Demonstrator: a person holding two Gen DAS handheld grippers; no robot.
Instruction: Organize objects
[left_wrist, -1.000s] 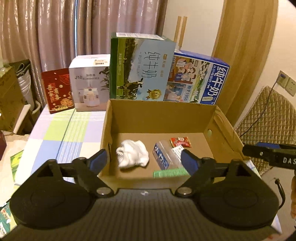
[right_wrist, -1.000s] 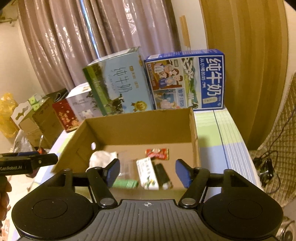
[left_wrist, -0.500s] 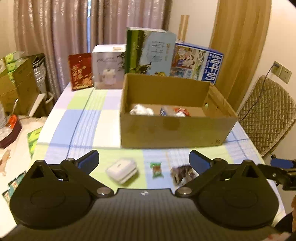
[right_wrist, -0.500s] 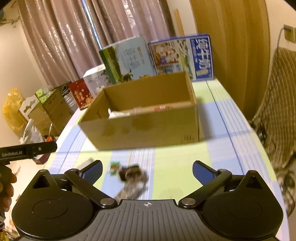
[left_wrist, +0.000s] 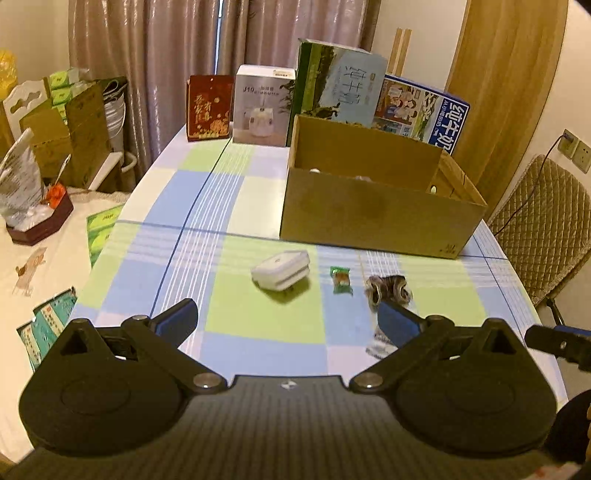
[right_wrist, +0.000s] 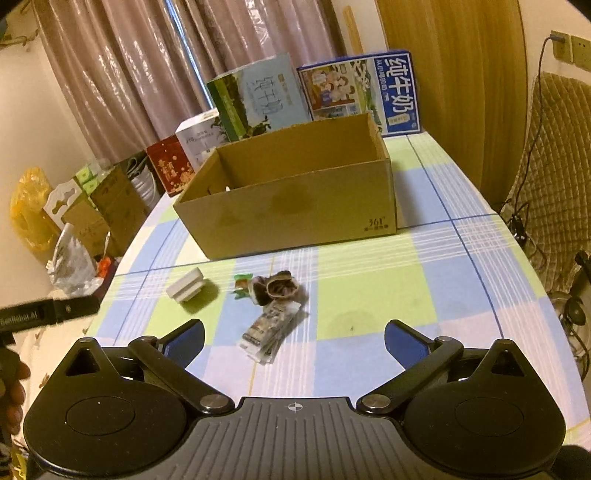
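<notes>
Both grippers — left (left_wrist: 286, 319), right (right_wrist: 293, 338) — spread, empty. White case (left_wrist: 281, 271) looks rigid, light; I'd pinch its long sides (lid seam may slip).

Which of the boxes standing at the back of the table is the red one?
The red box, at the far left end of the row, beside the white box. The other two are milk cartons.

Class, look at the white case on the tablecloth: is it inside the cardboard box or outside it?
Outside. The white case lies on the tablecloth in front of the cardboard box.
</notes>
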